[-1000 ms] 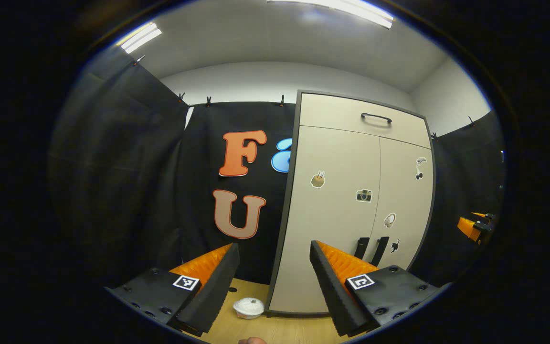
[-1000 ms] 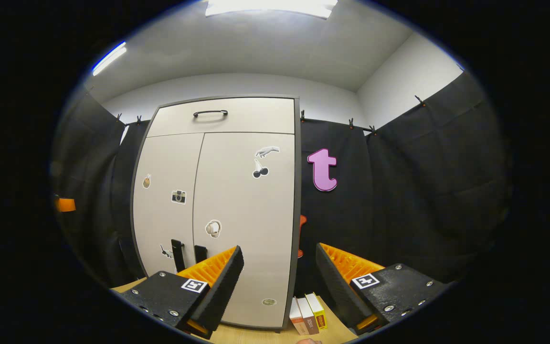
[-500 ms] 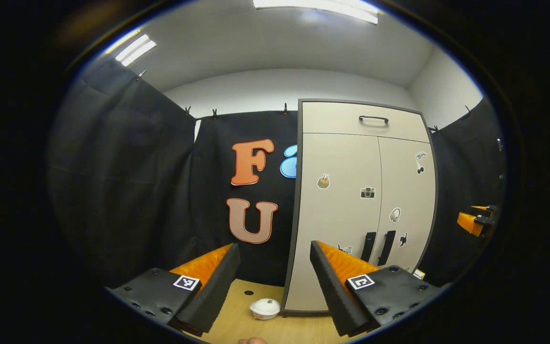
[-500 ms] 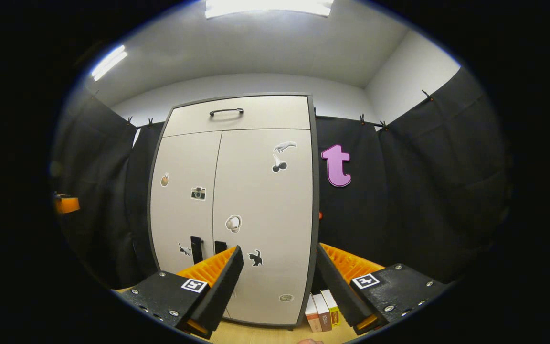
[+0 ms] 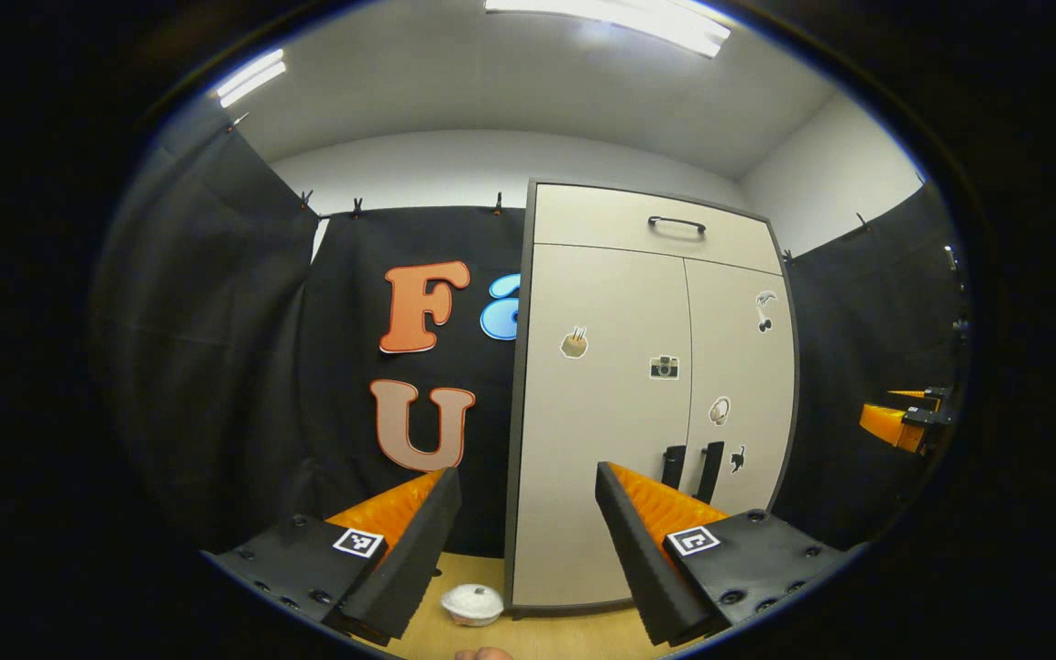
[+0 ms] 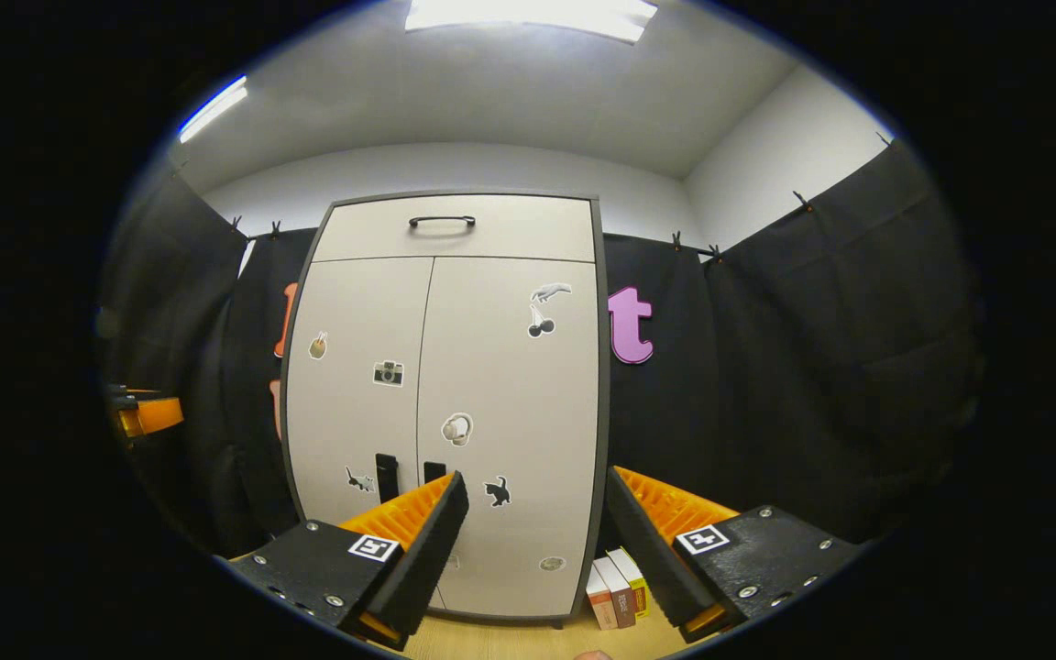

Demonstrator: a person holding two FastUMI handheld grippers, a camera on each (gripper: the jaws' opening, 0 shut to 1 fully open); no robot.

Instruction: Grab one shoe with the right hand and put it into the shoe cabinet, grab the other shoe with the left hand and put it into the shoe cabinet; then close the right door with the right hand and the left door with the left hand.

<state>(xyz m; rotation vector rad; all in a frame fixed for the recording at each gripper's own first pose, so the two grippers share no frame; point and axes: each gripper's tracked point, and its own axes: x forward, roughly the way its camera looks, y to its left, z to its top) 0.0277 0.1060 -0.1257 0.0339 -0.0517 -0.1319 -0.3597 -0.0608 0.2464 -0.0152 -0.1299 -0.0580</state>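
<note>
The beige shoe cabinet (image 5: 620,412) (image 6: 455,403) stands on a wooden table with both doors closed flat, stickers on them. Two dark door handles (image 5: 691,467) (image 6: 409,472) sit side by side low at the seam, and a drawer with a black handle (image 6: 441,221) runs along the top. My left gripper (image 5: 528,541) is open and holds nothing, set back from the cabinet's left part. My right gripper (image 6: 537,541) is open with nothing between its fingers, facing the right door. The right gripper (image 5: 904,423) appears at the right edge of the left gripper view, and the left gripper (image 6: 148,414) at the left edge of the right gripper view.
A small white lidded bowl (image 5: 472,603) rests on the wooden table (image 5: 455,632) by the cabinet's left foot. A few small boxes (image 6: 615,594) stand upright at its right foot. Black cloth walls close in behind and on both sides.
Both views have drifted. The cabinet slid left in the left gripper view and sits a bit farther off in the right gripper view. Both grippers stay open.
</note>
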